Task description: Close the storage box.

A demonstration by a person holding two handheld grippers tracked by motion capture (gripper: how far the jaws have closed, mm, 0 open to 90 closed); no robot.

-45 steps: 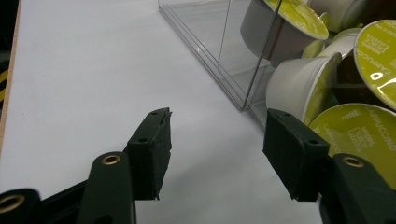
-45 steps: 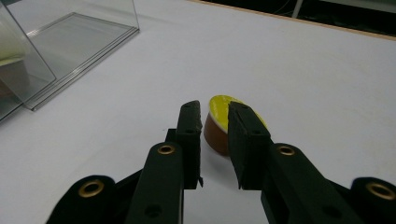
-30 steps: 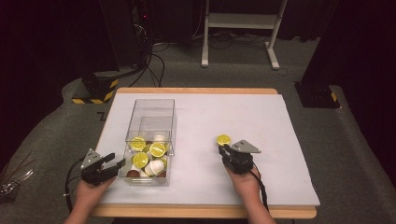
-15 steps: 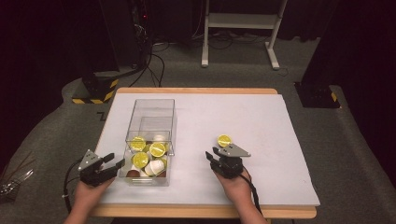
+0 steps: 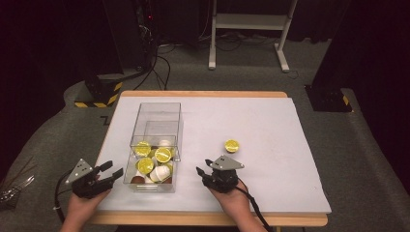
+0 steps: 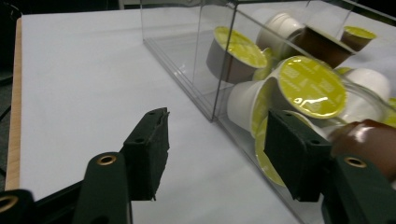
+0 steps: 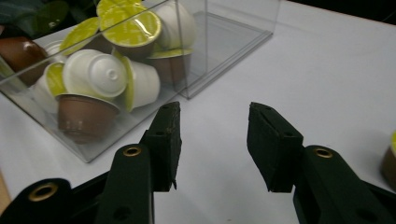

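Note:
A clear plastic box (image 5: 155, 126) stands left of centre on the white table, its near half holding several coffee capsules (image 5: 153, 163) that are white or brown with yellow-green lids. One lone capsule (image 5: 232, 145) sits lid up on the table to the right of the box. My right gripper (image 5: 203, 167) is near the front edge, between the box and that capsule; its jaws have just been opening and nothing is between them. It looks at the box (image 7: 224, 46) and the capsules (image 7: 95, 74), with the lone capsule (image 7: 390, 163) at the right edge. My left gripper (image 5: 112, 169) is open beside the box's near left corner (image 6: 212, 107).
The white table cover (image 5: 270, 125) has free room to the right and behind the box. The wooden table edge (image 5: 203, 220) runs along the front. On the floor behind stand a white frame (image 5: 246, 29) and cables.
My right gripper has drawn left and toward the front edge, away from the lone capsule, and its jaws stand wider. My left gripper has edged toward the box.

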